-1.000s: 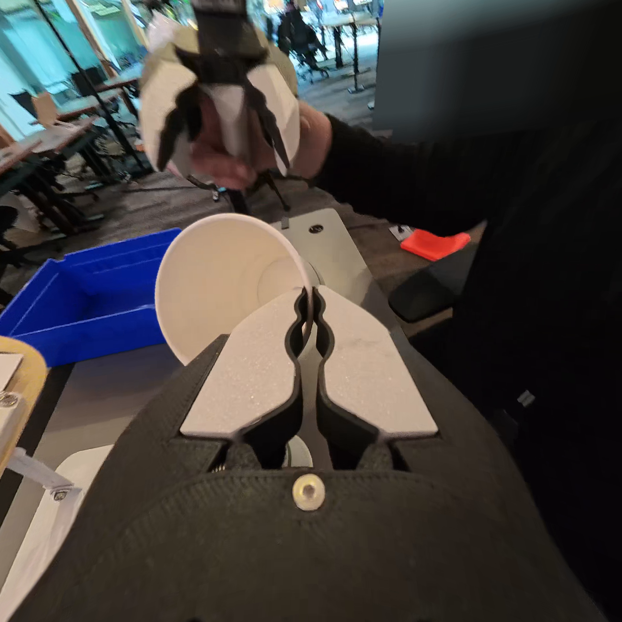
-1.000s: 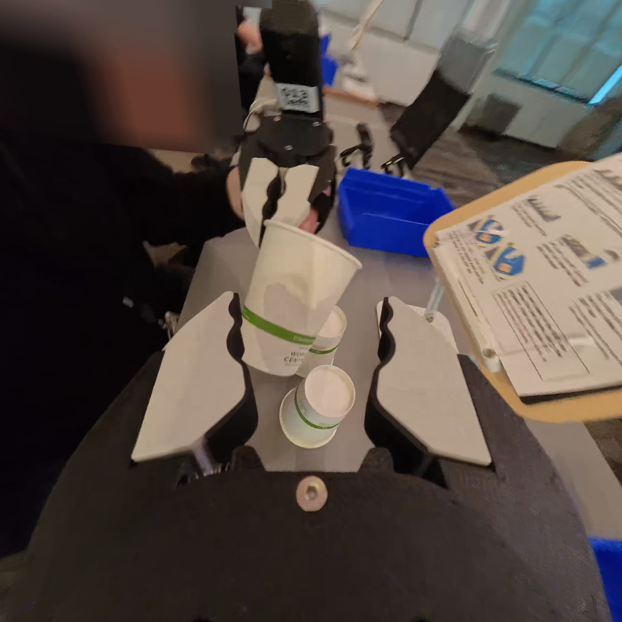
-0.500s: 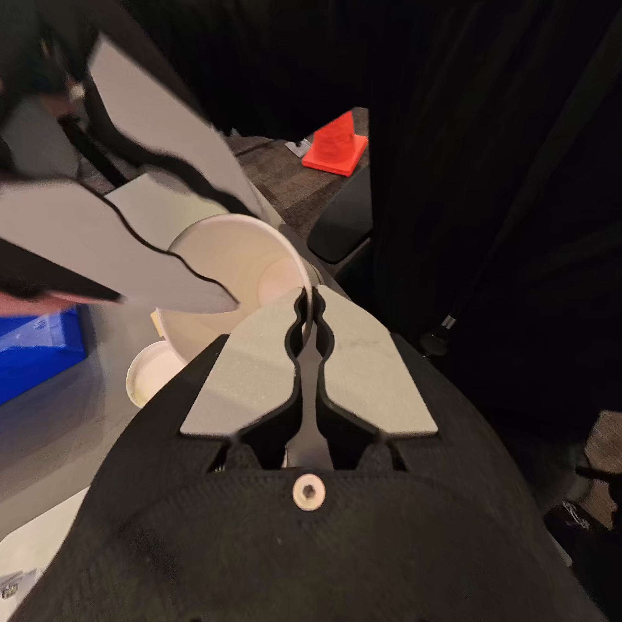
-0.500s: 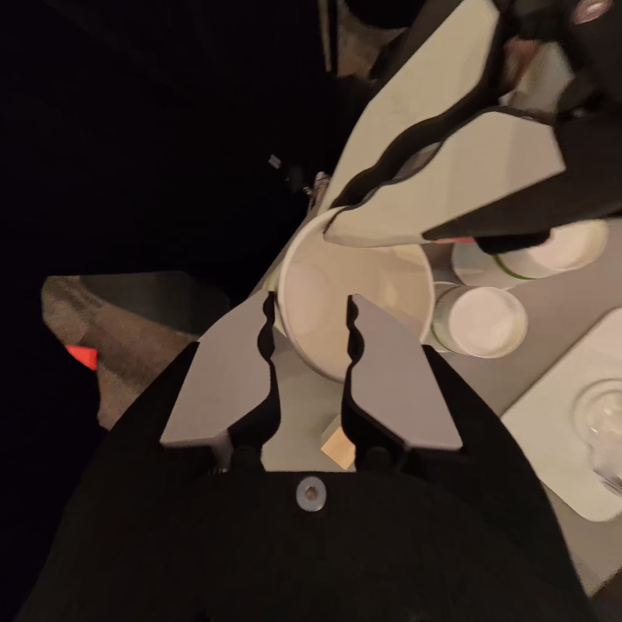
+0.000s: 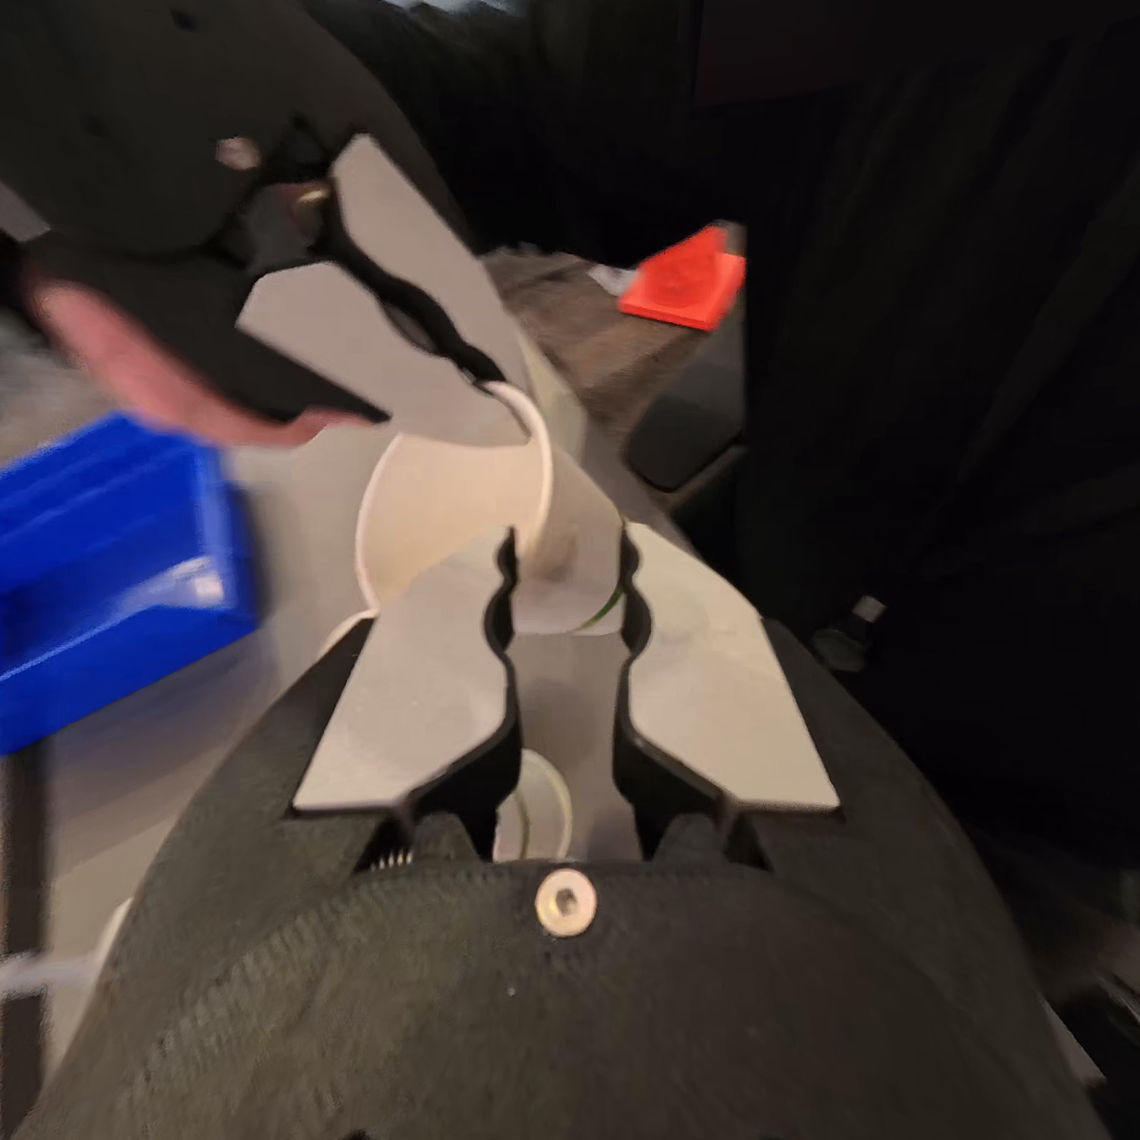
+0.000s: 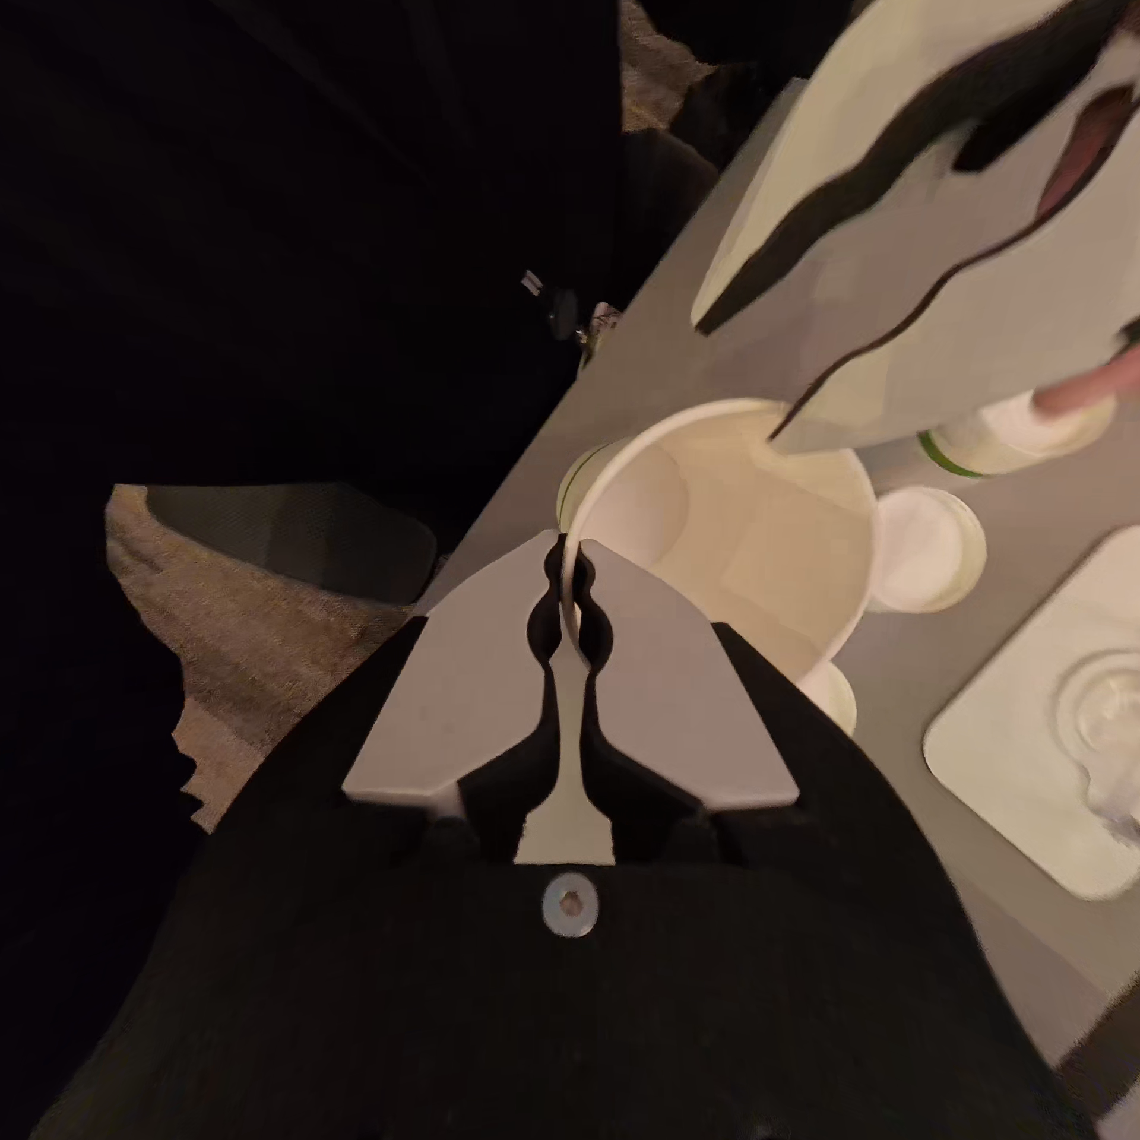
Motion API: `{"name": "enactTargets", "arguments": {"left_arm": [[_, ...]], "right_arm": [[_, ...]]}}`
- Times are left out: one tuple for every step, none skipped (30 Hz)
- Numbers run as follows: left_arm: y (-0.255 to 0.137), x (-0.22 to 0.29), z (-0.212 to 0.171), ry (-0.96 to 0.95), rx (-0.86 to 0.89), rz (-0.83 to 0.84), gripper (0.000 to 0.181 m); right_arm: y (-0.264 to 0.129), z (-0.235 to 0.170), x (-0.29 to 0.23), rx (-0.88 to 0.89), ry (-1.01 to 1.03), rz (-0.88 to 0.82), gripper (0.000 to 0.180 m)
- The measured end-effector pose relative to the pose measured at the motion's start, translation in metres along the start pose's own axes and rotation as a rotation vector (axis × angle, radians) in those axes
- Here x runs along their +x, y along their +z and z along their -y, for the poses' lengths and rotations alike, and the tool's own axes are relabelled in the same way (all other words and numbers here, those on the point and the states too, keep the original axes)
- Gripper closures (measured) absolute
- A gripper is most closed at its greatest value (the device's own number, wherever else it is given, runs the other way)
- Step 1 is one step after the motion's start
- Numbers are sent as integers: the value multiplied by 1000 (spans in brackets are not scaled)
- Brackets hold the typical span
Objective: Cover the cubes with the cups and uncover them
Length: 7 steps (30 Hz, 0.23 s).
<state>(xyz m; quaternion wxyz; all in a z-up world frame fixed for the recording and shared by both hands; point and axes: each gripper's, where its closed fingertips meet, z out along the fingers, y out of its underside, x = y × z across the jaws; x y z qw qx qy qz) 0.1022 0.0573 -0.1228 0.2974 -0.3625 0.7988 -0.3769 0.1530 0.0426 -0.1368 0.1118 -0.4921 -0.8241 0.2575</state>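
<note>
A white paper cup (image 5: 450, 512) with a green band is tilted, its mouth toward both cameras. My left gripper (image 5: 566, 543) is open, its fingers on either side of the cup's outer wall, not pinching it. My right gripper (image 6: 570, 549) is shut on the rim of this cup (image 6: 740, 543). In the left wrist view the right gripper (image 5: 493, 385) bites the far rim from above. In the right wrist view the left gripper (image 6: 734, 382) hovers over the far rim. No cube shows in either view.
Other cups stand upside down on the grey table (image 6: 925, 654): one (image 6: 925, 549) behind the held cup, one with a green band (image 6: 1011, 432), one (image 6: 833, 697) under it. A white tray (image 6: 1018, 740) lies right. A blue bin (image 5: 111, 567) stands left, a red cone (image 5: 685, 277) on the floor.
My left gripper, shut on the cup's rim before, has opened and let go. My right gripper, open before, has closed on the opposite rim and now holds the cup.
</note>
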Motion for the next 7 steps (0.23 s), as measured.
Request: {"name": "enactTargets", "arguments": {"left_arm": [[-8,-6,3,3,16,64,144],[-18,-10,5,4,33,108,146],[-27,-10,6,0,46,127,157],[-36,-13,6,-7,59,174,158],[-44,-15,4,-18,68,211,158],[-51,-15,2,-29,80,232,158],[-57,-15,0,-37,96,260,158]], "right_arm": [[-8,-4,1,-1,18,-45,179],[-16,-9,1,-4,39,-92,179],[-24,-14,-1,0,58,-130,179],[-31,-19,-2,2,83,-172,179],[-38,-27,-3,-5,112,-216,179],[-44,-37,-5,-23,147,-258,179],[-50,-48,-6,-47,188,-303,179]]}}
